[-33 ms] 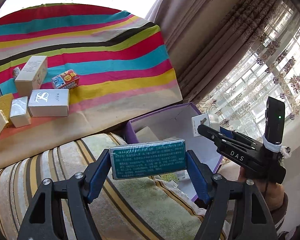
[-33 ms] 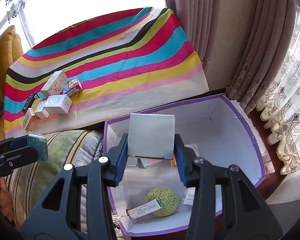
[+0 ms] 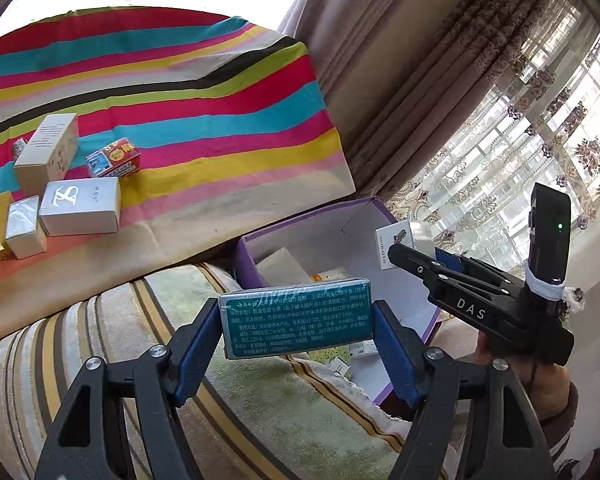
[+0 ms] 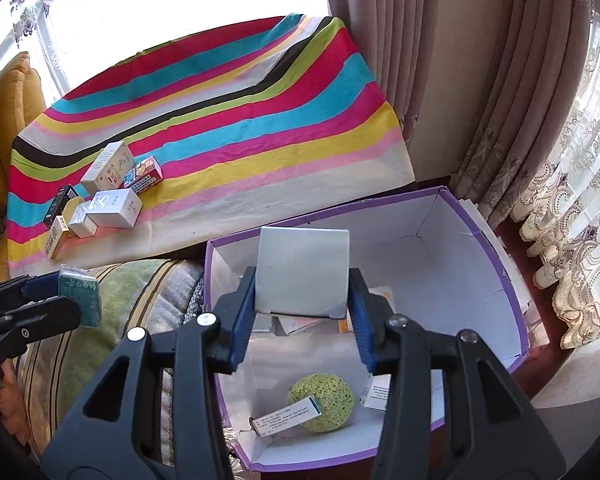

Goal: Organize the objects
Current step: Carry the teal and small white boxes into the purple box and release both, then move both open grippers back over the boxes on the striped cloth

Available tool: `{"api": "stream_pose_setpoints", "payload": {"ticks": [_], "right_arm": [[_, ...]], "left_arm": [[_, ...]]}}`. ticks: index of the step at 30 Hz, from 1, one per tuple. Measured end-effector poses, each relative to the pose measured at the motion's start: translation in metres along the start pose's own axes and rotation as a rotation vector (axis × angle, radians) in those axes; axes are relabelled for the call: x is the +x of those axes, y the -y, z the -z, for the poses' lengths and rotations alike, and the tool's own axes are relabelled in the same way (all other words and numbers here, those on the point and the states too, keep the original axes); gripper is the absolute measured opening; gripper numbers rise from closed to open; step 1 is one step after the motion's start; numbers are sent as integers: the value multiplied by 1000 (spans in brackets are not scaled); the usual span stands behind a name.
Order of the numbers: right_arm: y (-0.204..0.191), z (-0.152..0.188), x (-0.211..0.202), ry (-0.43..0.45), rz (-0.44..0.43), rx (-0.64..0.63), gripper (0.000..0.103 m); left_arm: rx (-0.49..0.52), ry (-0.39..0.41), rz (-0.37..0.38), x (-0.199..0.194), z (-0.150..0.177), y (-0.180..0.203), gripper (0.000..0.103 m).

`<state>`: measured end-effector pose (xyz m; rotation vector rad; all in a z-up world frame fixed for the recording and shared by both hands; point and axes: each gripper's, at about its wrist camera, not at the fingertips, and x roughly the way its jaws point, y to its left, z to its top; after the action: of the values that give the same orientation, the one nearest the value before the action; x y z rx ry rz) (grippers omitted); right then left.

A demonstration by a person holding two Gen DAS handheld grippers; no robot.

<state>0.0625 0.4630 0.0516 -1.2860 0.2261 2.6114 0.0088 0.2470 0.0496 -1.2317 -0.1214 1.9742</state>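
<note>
Holding Two Boxes at the Purple Bin

Clamped between the blue pads of the left hand-held gripper [image 3: 298, 322] is one teal box [image 3: 296, 322] covered in white Chinese print too small to read; it hangs over a striped cushion [image 3: 112, 320], just beside the purple bin [image 4: 512, 280]. The right hand-held gripper [image 4: 302, 280], marked "DAS" on its side, is clamped on one silver-grey box [image 4: 302, 272], plain on the face shown, above the bin's open top. Inside the bin lie one green sponge ball [image 4: 324, 402] and one narrow white box [image 4: 286, 416] leaning on it, plus a few more cartons partly hidden. On the striped cloth [image 4: 240, 128] sit a cluster of boxes: one tall white one [image 3: 48, 152], one red-and-blue one [image 3: 114, 158], one silver one [image 3: 80, 206] with a large monogram, one small foil-wrapped one [image 3: 24, 228], and at least two others cut off at the edge.
</note>
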Motion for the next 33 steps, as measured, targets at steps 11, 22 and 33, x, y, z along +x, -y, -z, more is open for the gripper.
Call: {"api": "stream_pose_setpoints", "payload": {"ticks": [11,22,33], "right_arm": [[22,6,-5,1,17,42,55],[20,4,-8,14,13,37,77],[2,2,-11,15,-13,5,77]], "left_arm": [[78,-58,85,24,1,34,77],[19,-47,109,21,0,24,85],[-3,-14,84,7,0,12,85]]}}
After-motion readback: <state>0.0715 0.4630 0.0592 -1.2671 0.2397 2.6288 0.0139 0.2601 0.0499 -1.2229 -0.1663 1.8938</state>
